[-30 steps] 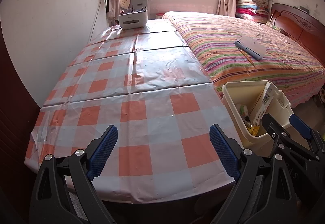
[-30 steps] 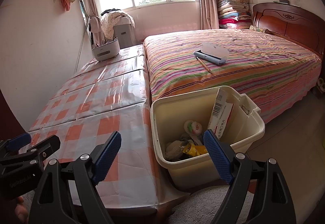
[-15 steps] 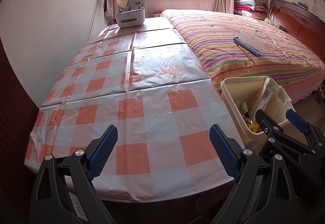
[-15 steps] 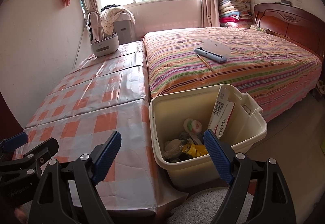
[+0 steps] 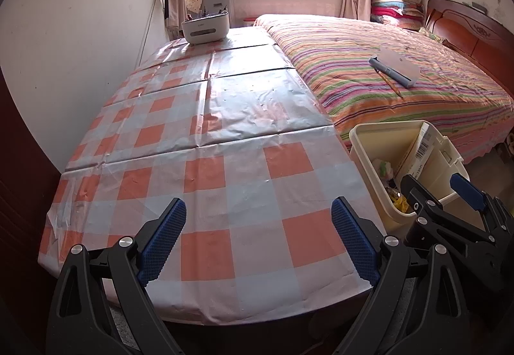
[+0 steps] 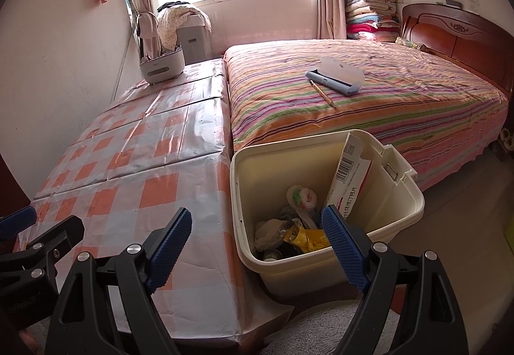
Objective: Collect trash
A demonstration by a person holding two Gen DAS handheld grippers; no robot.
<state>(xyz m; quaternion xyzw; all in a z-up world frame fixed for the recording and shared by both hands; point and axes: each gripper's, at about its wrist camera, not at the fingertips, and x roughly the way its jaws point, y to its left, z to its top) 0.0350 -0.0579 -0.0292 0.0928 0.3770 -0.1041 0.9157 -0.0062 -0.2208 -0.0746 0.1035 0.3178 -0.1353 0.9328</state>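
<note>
**Bin filled, both grippers empty**

Little has moved since a second ago: our view over the table (image 5: pixel 205 117) has crept back slightly, so the caddy (image 5: pixel 205 27) at its far end sits a touch farther off, and the bin (image 6: pixel 324 274) keeps its place against the table's right edge. We hold the left gripper (image 5: pixel 258 242) over the near edge of the checked cloth, its blue pads spread wide with nothing between them. Our right gripper (image 6: pixel 257 245) is likewise released (jaws wide, only the bin's near corner and the cloth edge showing through the gap).

Trash (image 6: pixel 295 226) lies in the bottom of the bin: a white wad, a yellow wrapper, crumpled paper. A carton (image 6: pixel 350 175) with a barcode leans upright against the bin's right inner wall, its open top flap above the rim.

Beyond the bin, on the striped bed (image 6: pixel 385 104), a grey-blue tool (image 6: pixel 334 78) and a pencil (image 6: pixel 322 93) lie just beside each other, well apart from either gripper. We see the right gripper (image 5: pixel 449 216) from the left camera too, close by the bin's near rim.
</note>
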